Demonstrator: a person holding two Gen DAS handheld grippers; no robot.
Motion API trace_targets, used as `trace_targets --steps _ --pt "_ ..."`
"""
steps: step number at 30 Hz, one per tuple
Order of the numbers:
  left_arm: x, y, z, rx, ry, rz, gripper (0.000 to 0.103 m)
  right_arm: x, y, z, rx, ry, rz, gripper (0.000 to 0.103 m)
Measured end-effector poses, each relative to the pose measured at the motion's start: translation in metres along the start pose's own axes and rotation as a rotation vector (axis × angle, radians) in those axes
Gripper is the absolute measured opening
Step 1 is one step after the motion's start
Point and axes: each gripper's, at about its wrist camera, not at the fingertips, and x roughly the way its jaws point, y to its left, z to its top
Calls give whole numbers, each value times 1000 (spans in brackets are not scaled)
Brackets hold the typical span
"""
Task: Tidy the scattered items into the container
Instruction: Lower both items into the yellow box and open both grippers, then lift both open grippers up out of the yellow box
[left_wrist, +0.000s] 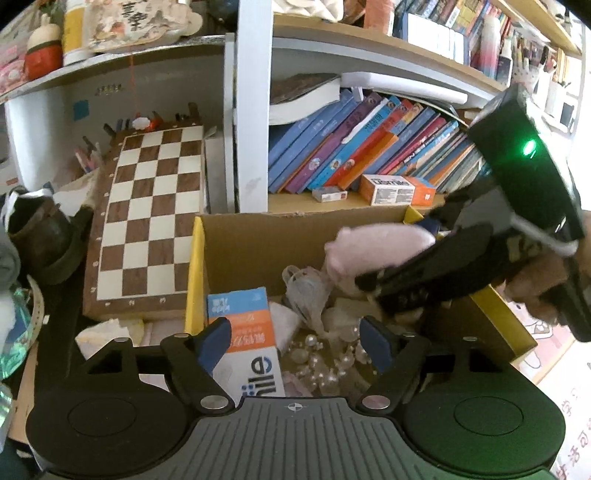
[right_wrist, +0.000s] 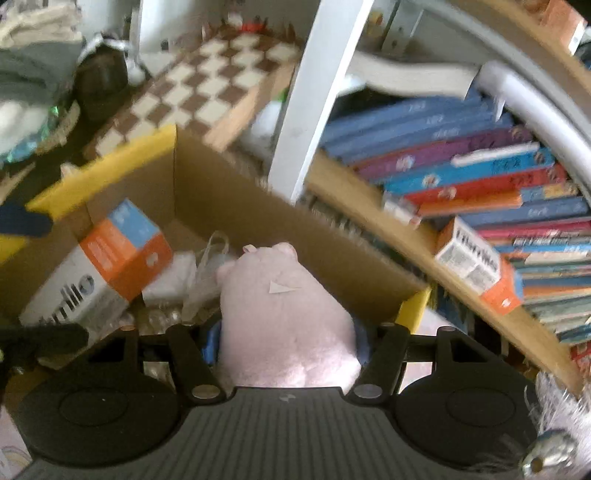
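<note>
A cardboard box with yellow-edged flaps (left_wrist: 194, 273) (right_wrist: 110, 162) stands open on the floor in front of a bookshelf. Inside lie an orange, blue and white carton (left_wrist: 242, 325) (right_wrist: 110, 258), a crumpled clear plastic bag (left_wrist: 306, 291) and several pearly beads (left_wrist: 325, 358). My left gripper (left_wrist: 295, 343) hangs open over the box's near side, with nothing pinched between its blue pads. My right gripper (right_wrist: 286, 343) is shut on a pink plush toy (right_wrist: 284, 314), holding it above the box's right part. In the left wrist view the plush toy (left_wrist: 373, 251) sticks out of the right gripper (left_wrist: 406, 280).
A wooden chessboard (left_wrist: 147, 214) leans left of the box. Behind it a white shelf post (left_wrist: 251, 110) and leaning books (left_wrist: 362, 147) stand close, with an orange and white carton (left_wrist: 395, 188) on the shelf. A dark shoe (left_wrist: 40, 236) and cloth clutter lie at far left.
</note>
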Motion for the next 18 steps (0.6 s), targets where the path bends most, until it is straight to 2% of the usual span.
trace_targets --steps 4,11,18 --pt "-5 4 -7 -39 -14 -12 79 -9 4 8 -31 -33 34 62" --pt "-9 1 -11 -20 -10 -13 79 11 -2 5 -21 19 33 62" --pt "-8 -1 -12 -21 -5 -20 79 15 -13 -3 2 31 15 71"
